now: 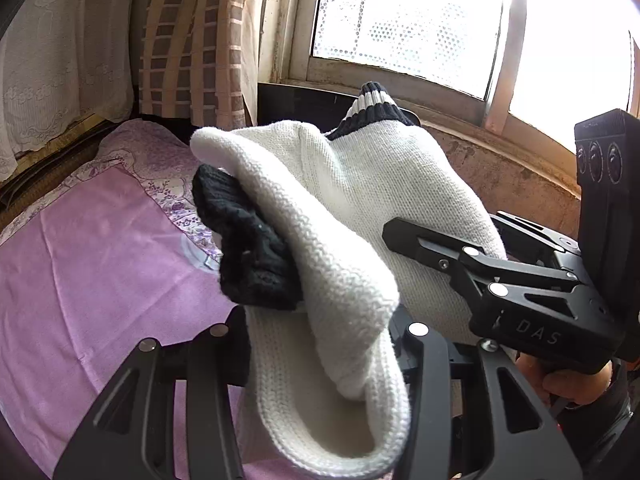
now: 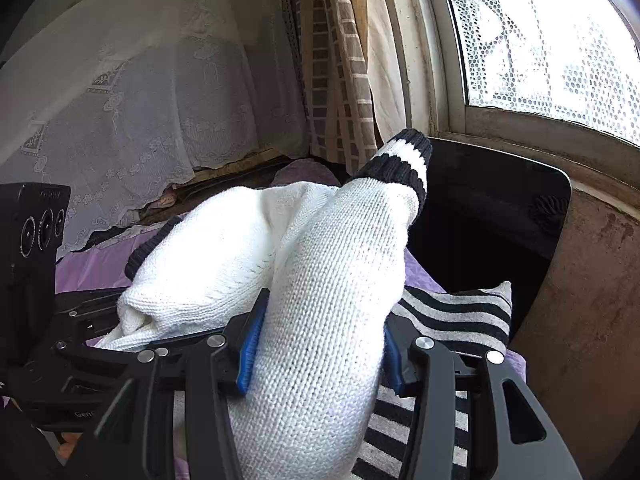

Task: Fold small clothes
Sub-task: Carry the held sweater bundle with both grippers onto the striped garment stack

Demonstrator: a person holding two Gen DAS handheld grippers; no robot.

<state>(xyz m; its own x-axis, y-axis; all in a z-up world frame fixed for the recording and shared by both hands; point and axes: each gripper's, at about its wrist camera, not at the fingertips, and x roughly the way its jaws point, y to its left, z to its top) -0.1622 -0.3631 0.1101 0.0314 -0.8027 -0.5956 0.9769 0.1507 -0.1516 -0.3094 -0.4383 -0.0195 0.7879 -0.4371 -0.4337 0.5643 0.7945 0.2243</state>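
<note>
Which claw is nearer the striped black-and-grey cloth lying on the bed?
Right. The right claw, shut on the white knit garment, sits just above the striped cloth. The left claw grips the same garment further over, above the purple bedspread.

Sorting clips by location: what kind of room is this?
Likely a bedroom: a purple floral bedsheet, a lace curtain, and a window right beside the bed.
</note>
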